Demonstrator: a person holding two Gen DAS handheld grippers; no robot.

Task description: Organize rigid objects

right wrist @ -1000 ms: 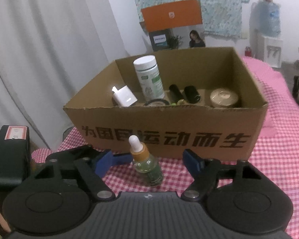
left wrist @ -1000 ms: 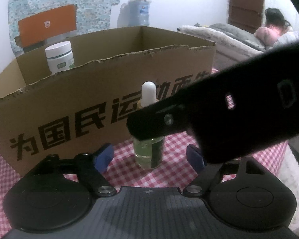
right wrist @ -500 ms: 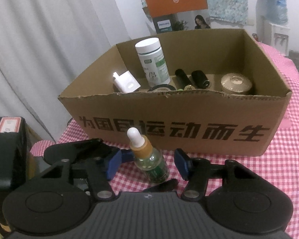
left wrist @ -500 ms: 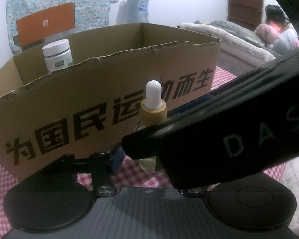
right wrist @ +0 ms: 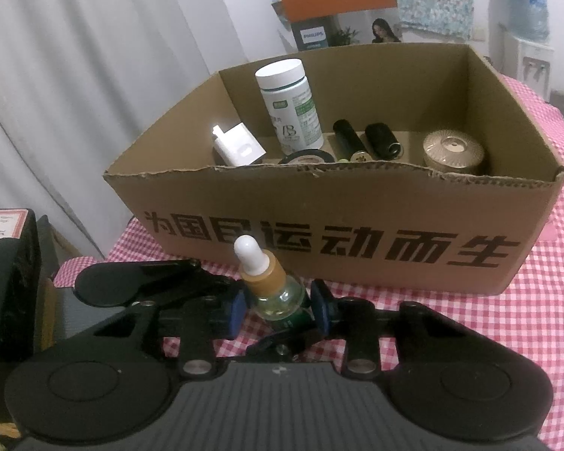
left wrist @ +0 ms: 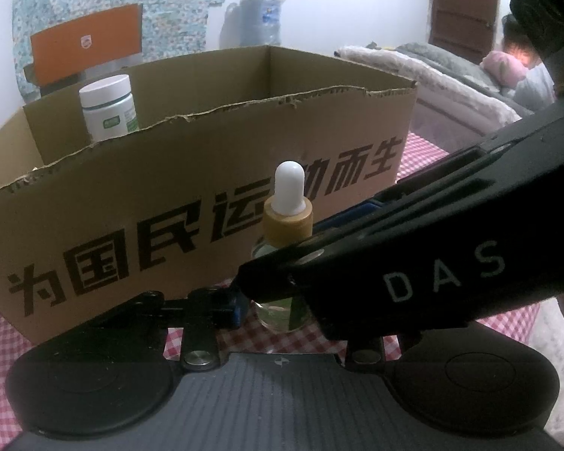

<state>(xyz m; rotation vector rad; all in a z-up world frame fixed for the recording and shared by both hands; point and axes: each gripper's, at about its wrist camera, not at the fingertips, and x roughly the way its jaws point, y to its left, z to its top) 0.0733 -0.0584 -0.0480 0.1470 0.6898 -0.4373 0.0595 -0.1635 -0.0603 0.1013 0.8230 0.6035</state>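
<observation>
A small glass dropper bottle (left wrist: 287,225) (right wrist: 270,285), white bulb and tan collar, stands upright on the checked cloth in front of the cardboard box (left wrist: 191,203) (right wrist: 357,203). My right gripper (right wrist: 278,312) has the bottle between its blue pads, jaws closing, with thin gaps still showing on both sides. My left gripper (left wrist: 278,312) also straddles the bottle, jaws closing. Its left pad (left wrist: 237,308) sits just off the glass. The right gripper's black body (left wrist: 413,263) hides its right finger. In the right wrist view the left gripper's fingers (right wrist: 143,282) reach in from the left.
The box holds a white jar (right wrist: 287,109) (left wrist: 107,107), a white plug (right wrist: 237,148), black cylinders (right wrist: 347,139) and a round gold tin (right wrist: 453,150). Red-checked cloth (right wrist: 545,319) stretches to the right. A curtain (right wrist: 75,94) hangs left. A person (left wrist: 507,64) lies on a bed behind.
Both pairs of jaws have narrowed from wide apart to close beside the bottle. The right gripper has come lower and nearer, covering more of the left wrist view. The bottle has stayed put.
</observation>
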